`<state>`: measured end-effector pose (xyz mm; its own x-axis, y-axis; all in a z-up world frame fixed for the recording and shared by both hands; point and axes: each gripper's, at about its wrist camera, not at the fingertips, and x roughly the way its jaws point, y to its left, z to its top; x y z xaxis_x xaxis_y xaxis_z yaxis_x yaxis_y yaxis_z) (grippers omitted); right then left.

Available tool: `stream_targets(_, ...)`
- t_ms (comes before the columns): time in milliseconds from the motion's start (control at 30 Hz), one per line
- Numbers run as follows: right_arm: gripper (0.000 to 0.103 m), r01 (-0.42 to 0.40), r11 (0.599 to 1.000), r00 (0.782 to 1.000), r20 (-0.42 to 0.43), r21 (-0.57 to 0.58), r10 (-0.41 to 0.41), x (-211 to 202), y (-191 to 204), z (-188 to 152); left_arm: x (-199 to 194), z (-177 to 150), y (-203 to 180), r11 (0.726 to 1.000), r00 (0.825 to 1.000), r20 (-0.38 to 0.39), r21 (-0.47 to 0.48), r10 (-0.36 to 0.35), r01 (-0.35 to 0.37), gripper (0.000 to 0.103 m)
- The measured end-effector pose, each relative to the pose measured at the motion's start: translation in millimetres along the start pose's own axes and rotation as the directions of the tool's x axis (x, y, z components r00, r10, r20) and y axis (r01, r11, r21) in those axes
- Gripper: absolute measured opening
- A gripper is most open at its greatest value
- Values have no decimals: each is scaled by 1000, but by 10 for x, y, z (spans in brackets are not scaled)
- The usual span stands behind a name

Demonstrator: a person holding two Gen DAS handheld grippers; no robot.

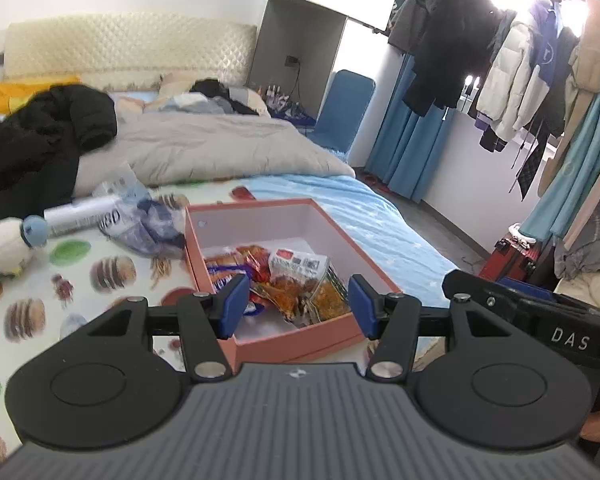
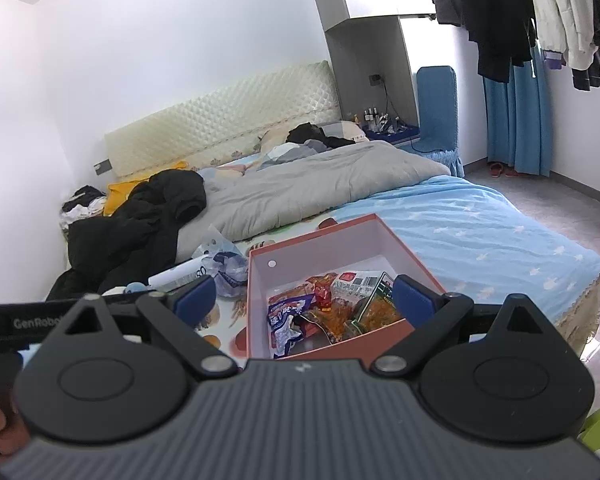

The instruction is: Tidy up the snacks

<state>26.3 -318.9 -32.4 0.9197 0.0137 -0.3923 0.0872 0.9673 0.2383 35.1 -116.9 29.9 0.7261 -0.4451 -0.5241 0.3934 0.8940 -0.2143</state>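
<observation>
While both my left gripper (image 1: pixel 298 306) and right gripper (image 2: pixel 304 300) hang released and empty above the pink box (image 1: pixel 300 344), snack packets (image 1: pixel 288 280) directly ahead inside, I judge remaining blue-white wrappers (image 1: pixel 140 216), forward-left, need a gentle pinch.

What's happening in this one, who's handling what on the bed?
A person holds two grippers over a bed, sorting snacks. Both the left gripper and right gripper are open and empty above a pink box that already holds several snack packets. A crumpled plastic bag and a white tube lie on the bed outside the box, to its left.
</observation>
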Motion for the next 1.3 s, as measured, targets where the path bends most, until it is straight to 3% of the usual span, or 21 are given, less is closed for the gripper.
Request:
stream_targets(900, 97, -21, 999, 1000, -7, -27, 20, -79, 49, -51, -183, -29, 39, 998, 997, 35, -20, 66, -65, 62)
stream_targets(1300, 97, -19, 999, 1000, -11, -38, 18, -62, 56, -78, -168, -19, 63, 998, 999, 23, -54, 35, -33, 62)
